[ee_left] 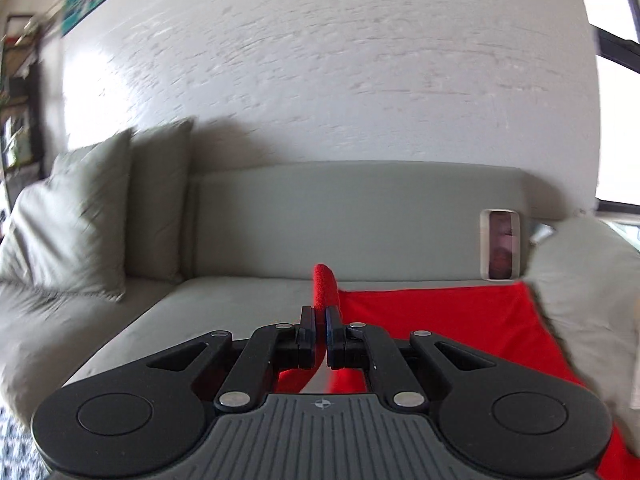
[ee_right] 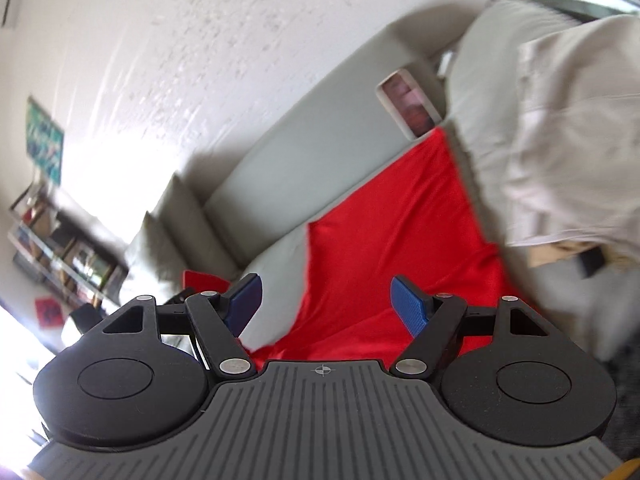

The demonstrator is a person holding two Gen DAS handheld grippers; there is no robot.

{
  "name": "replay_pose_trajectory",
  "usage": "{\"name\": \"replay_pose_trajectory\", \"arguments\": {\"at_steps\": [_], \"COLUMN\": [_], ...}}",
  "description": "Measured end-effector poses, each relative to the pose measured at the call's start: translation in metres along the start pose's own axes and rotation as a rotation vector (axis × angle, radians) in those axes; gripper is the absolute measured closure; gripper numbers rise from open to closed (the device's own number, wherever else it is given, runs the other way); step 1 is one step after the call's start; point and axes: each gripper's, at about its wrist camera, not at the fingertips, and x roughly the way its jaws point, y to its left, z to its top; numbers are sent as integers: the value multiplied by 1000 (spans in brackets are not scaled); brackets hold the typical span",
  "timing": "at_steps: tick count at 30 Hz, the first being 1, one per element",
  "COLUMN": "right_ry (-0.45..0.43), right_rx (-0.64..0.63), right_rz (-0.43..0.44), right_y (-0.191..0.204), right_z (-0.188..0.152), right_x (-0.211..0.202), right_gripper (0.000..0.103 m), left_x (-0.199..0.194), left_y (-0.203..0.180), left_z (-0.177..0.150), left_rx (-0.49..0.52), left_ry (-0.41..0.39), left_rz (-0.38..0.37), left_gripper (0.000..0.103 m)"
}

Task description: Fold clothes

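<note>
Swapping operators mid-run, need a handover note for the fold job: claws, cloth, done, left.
Left claw: shut on an edge of the red cloth, a pinched bit poking up past the fingertips.
Right claw: open, holding nothing, over the cloth.
Cloth: mostly spread flat on the grey sofa, right side against a cushion; phone propped on the backrest.
Done: left grasp taken.
Left: no finished fold visible; probably grab another edge with the right, then fold over.
</note>
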Motion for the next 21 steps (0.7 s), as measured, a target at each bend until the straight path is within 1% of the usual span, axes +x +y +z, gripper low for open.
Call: {"name": "replay_pose_trajectory", "arguments": {"at_steps": [1,2,6,7,8,9,10,11,13,15,16,19,20,21], "right_ry": [-11,-18,-43,-39,-32,-22,-8,7,39,72,92,158,180,202], "right_rx": [14,26,74,78,82,85,87,89,89,90,92,87,85,89], "right_rz": [-10,-22,-72,-89,-104,-116,-122,-129,-147,-162,-164,-166,-169,-171], "right_y": [-7,-14,-40,-46,-51,-56,-61,-64,-70,-76,-79,-85,-87,-89], "right_z": [1,2,5,4,4,4,3,1,-2,-5,-8,-15,-17,-19], "right_x": [-4,-7,-15,-14,-14,-12,-9,-6,4,15,22,46,55,63], "right_gripper": [26,26,26,26,26,26,26,26,26,26,26,26,27,33], "left_x": [-6,-9,-20,-22,-25,-27,-31,-36,-49,-59,-62,-60,-58,-55], "left_y": [-21,-39,-110,-128,-145,-163,-172,-177,-177,-164,-155,-121,-108,-94], "left_z": [-1,-8,-46,-56,-65,-75,-84,-93,-104,-108,-108,-106,-106,-106], "left_rx": [19,48,177,209,241,273,304,333,358,330,304,179,128,75], "left_ry": [-10,3,98,122,146,170,196,224,231,231,236,258,265,272], "left_rz": [-22,-60,-237,-282,-326,-370,-416,-462,-516,-543,-544,-468,-431,-391], "left_gripper": [100,100,99,96,93,83,75,73,64,60,59,58,58,59]}}
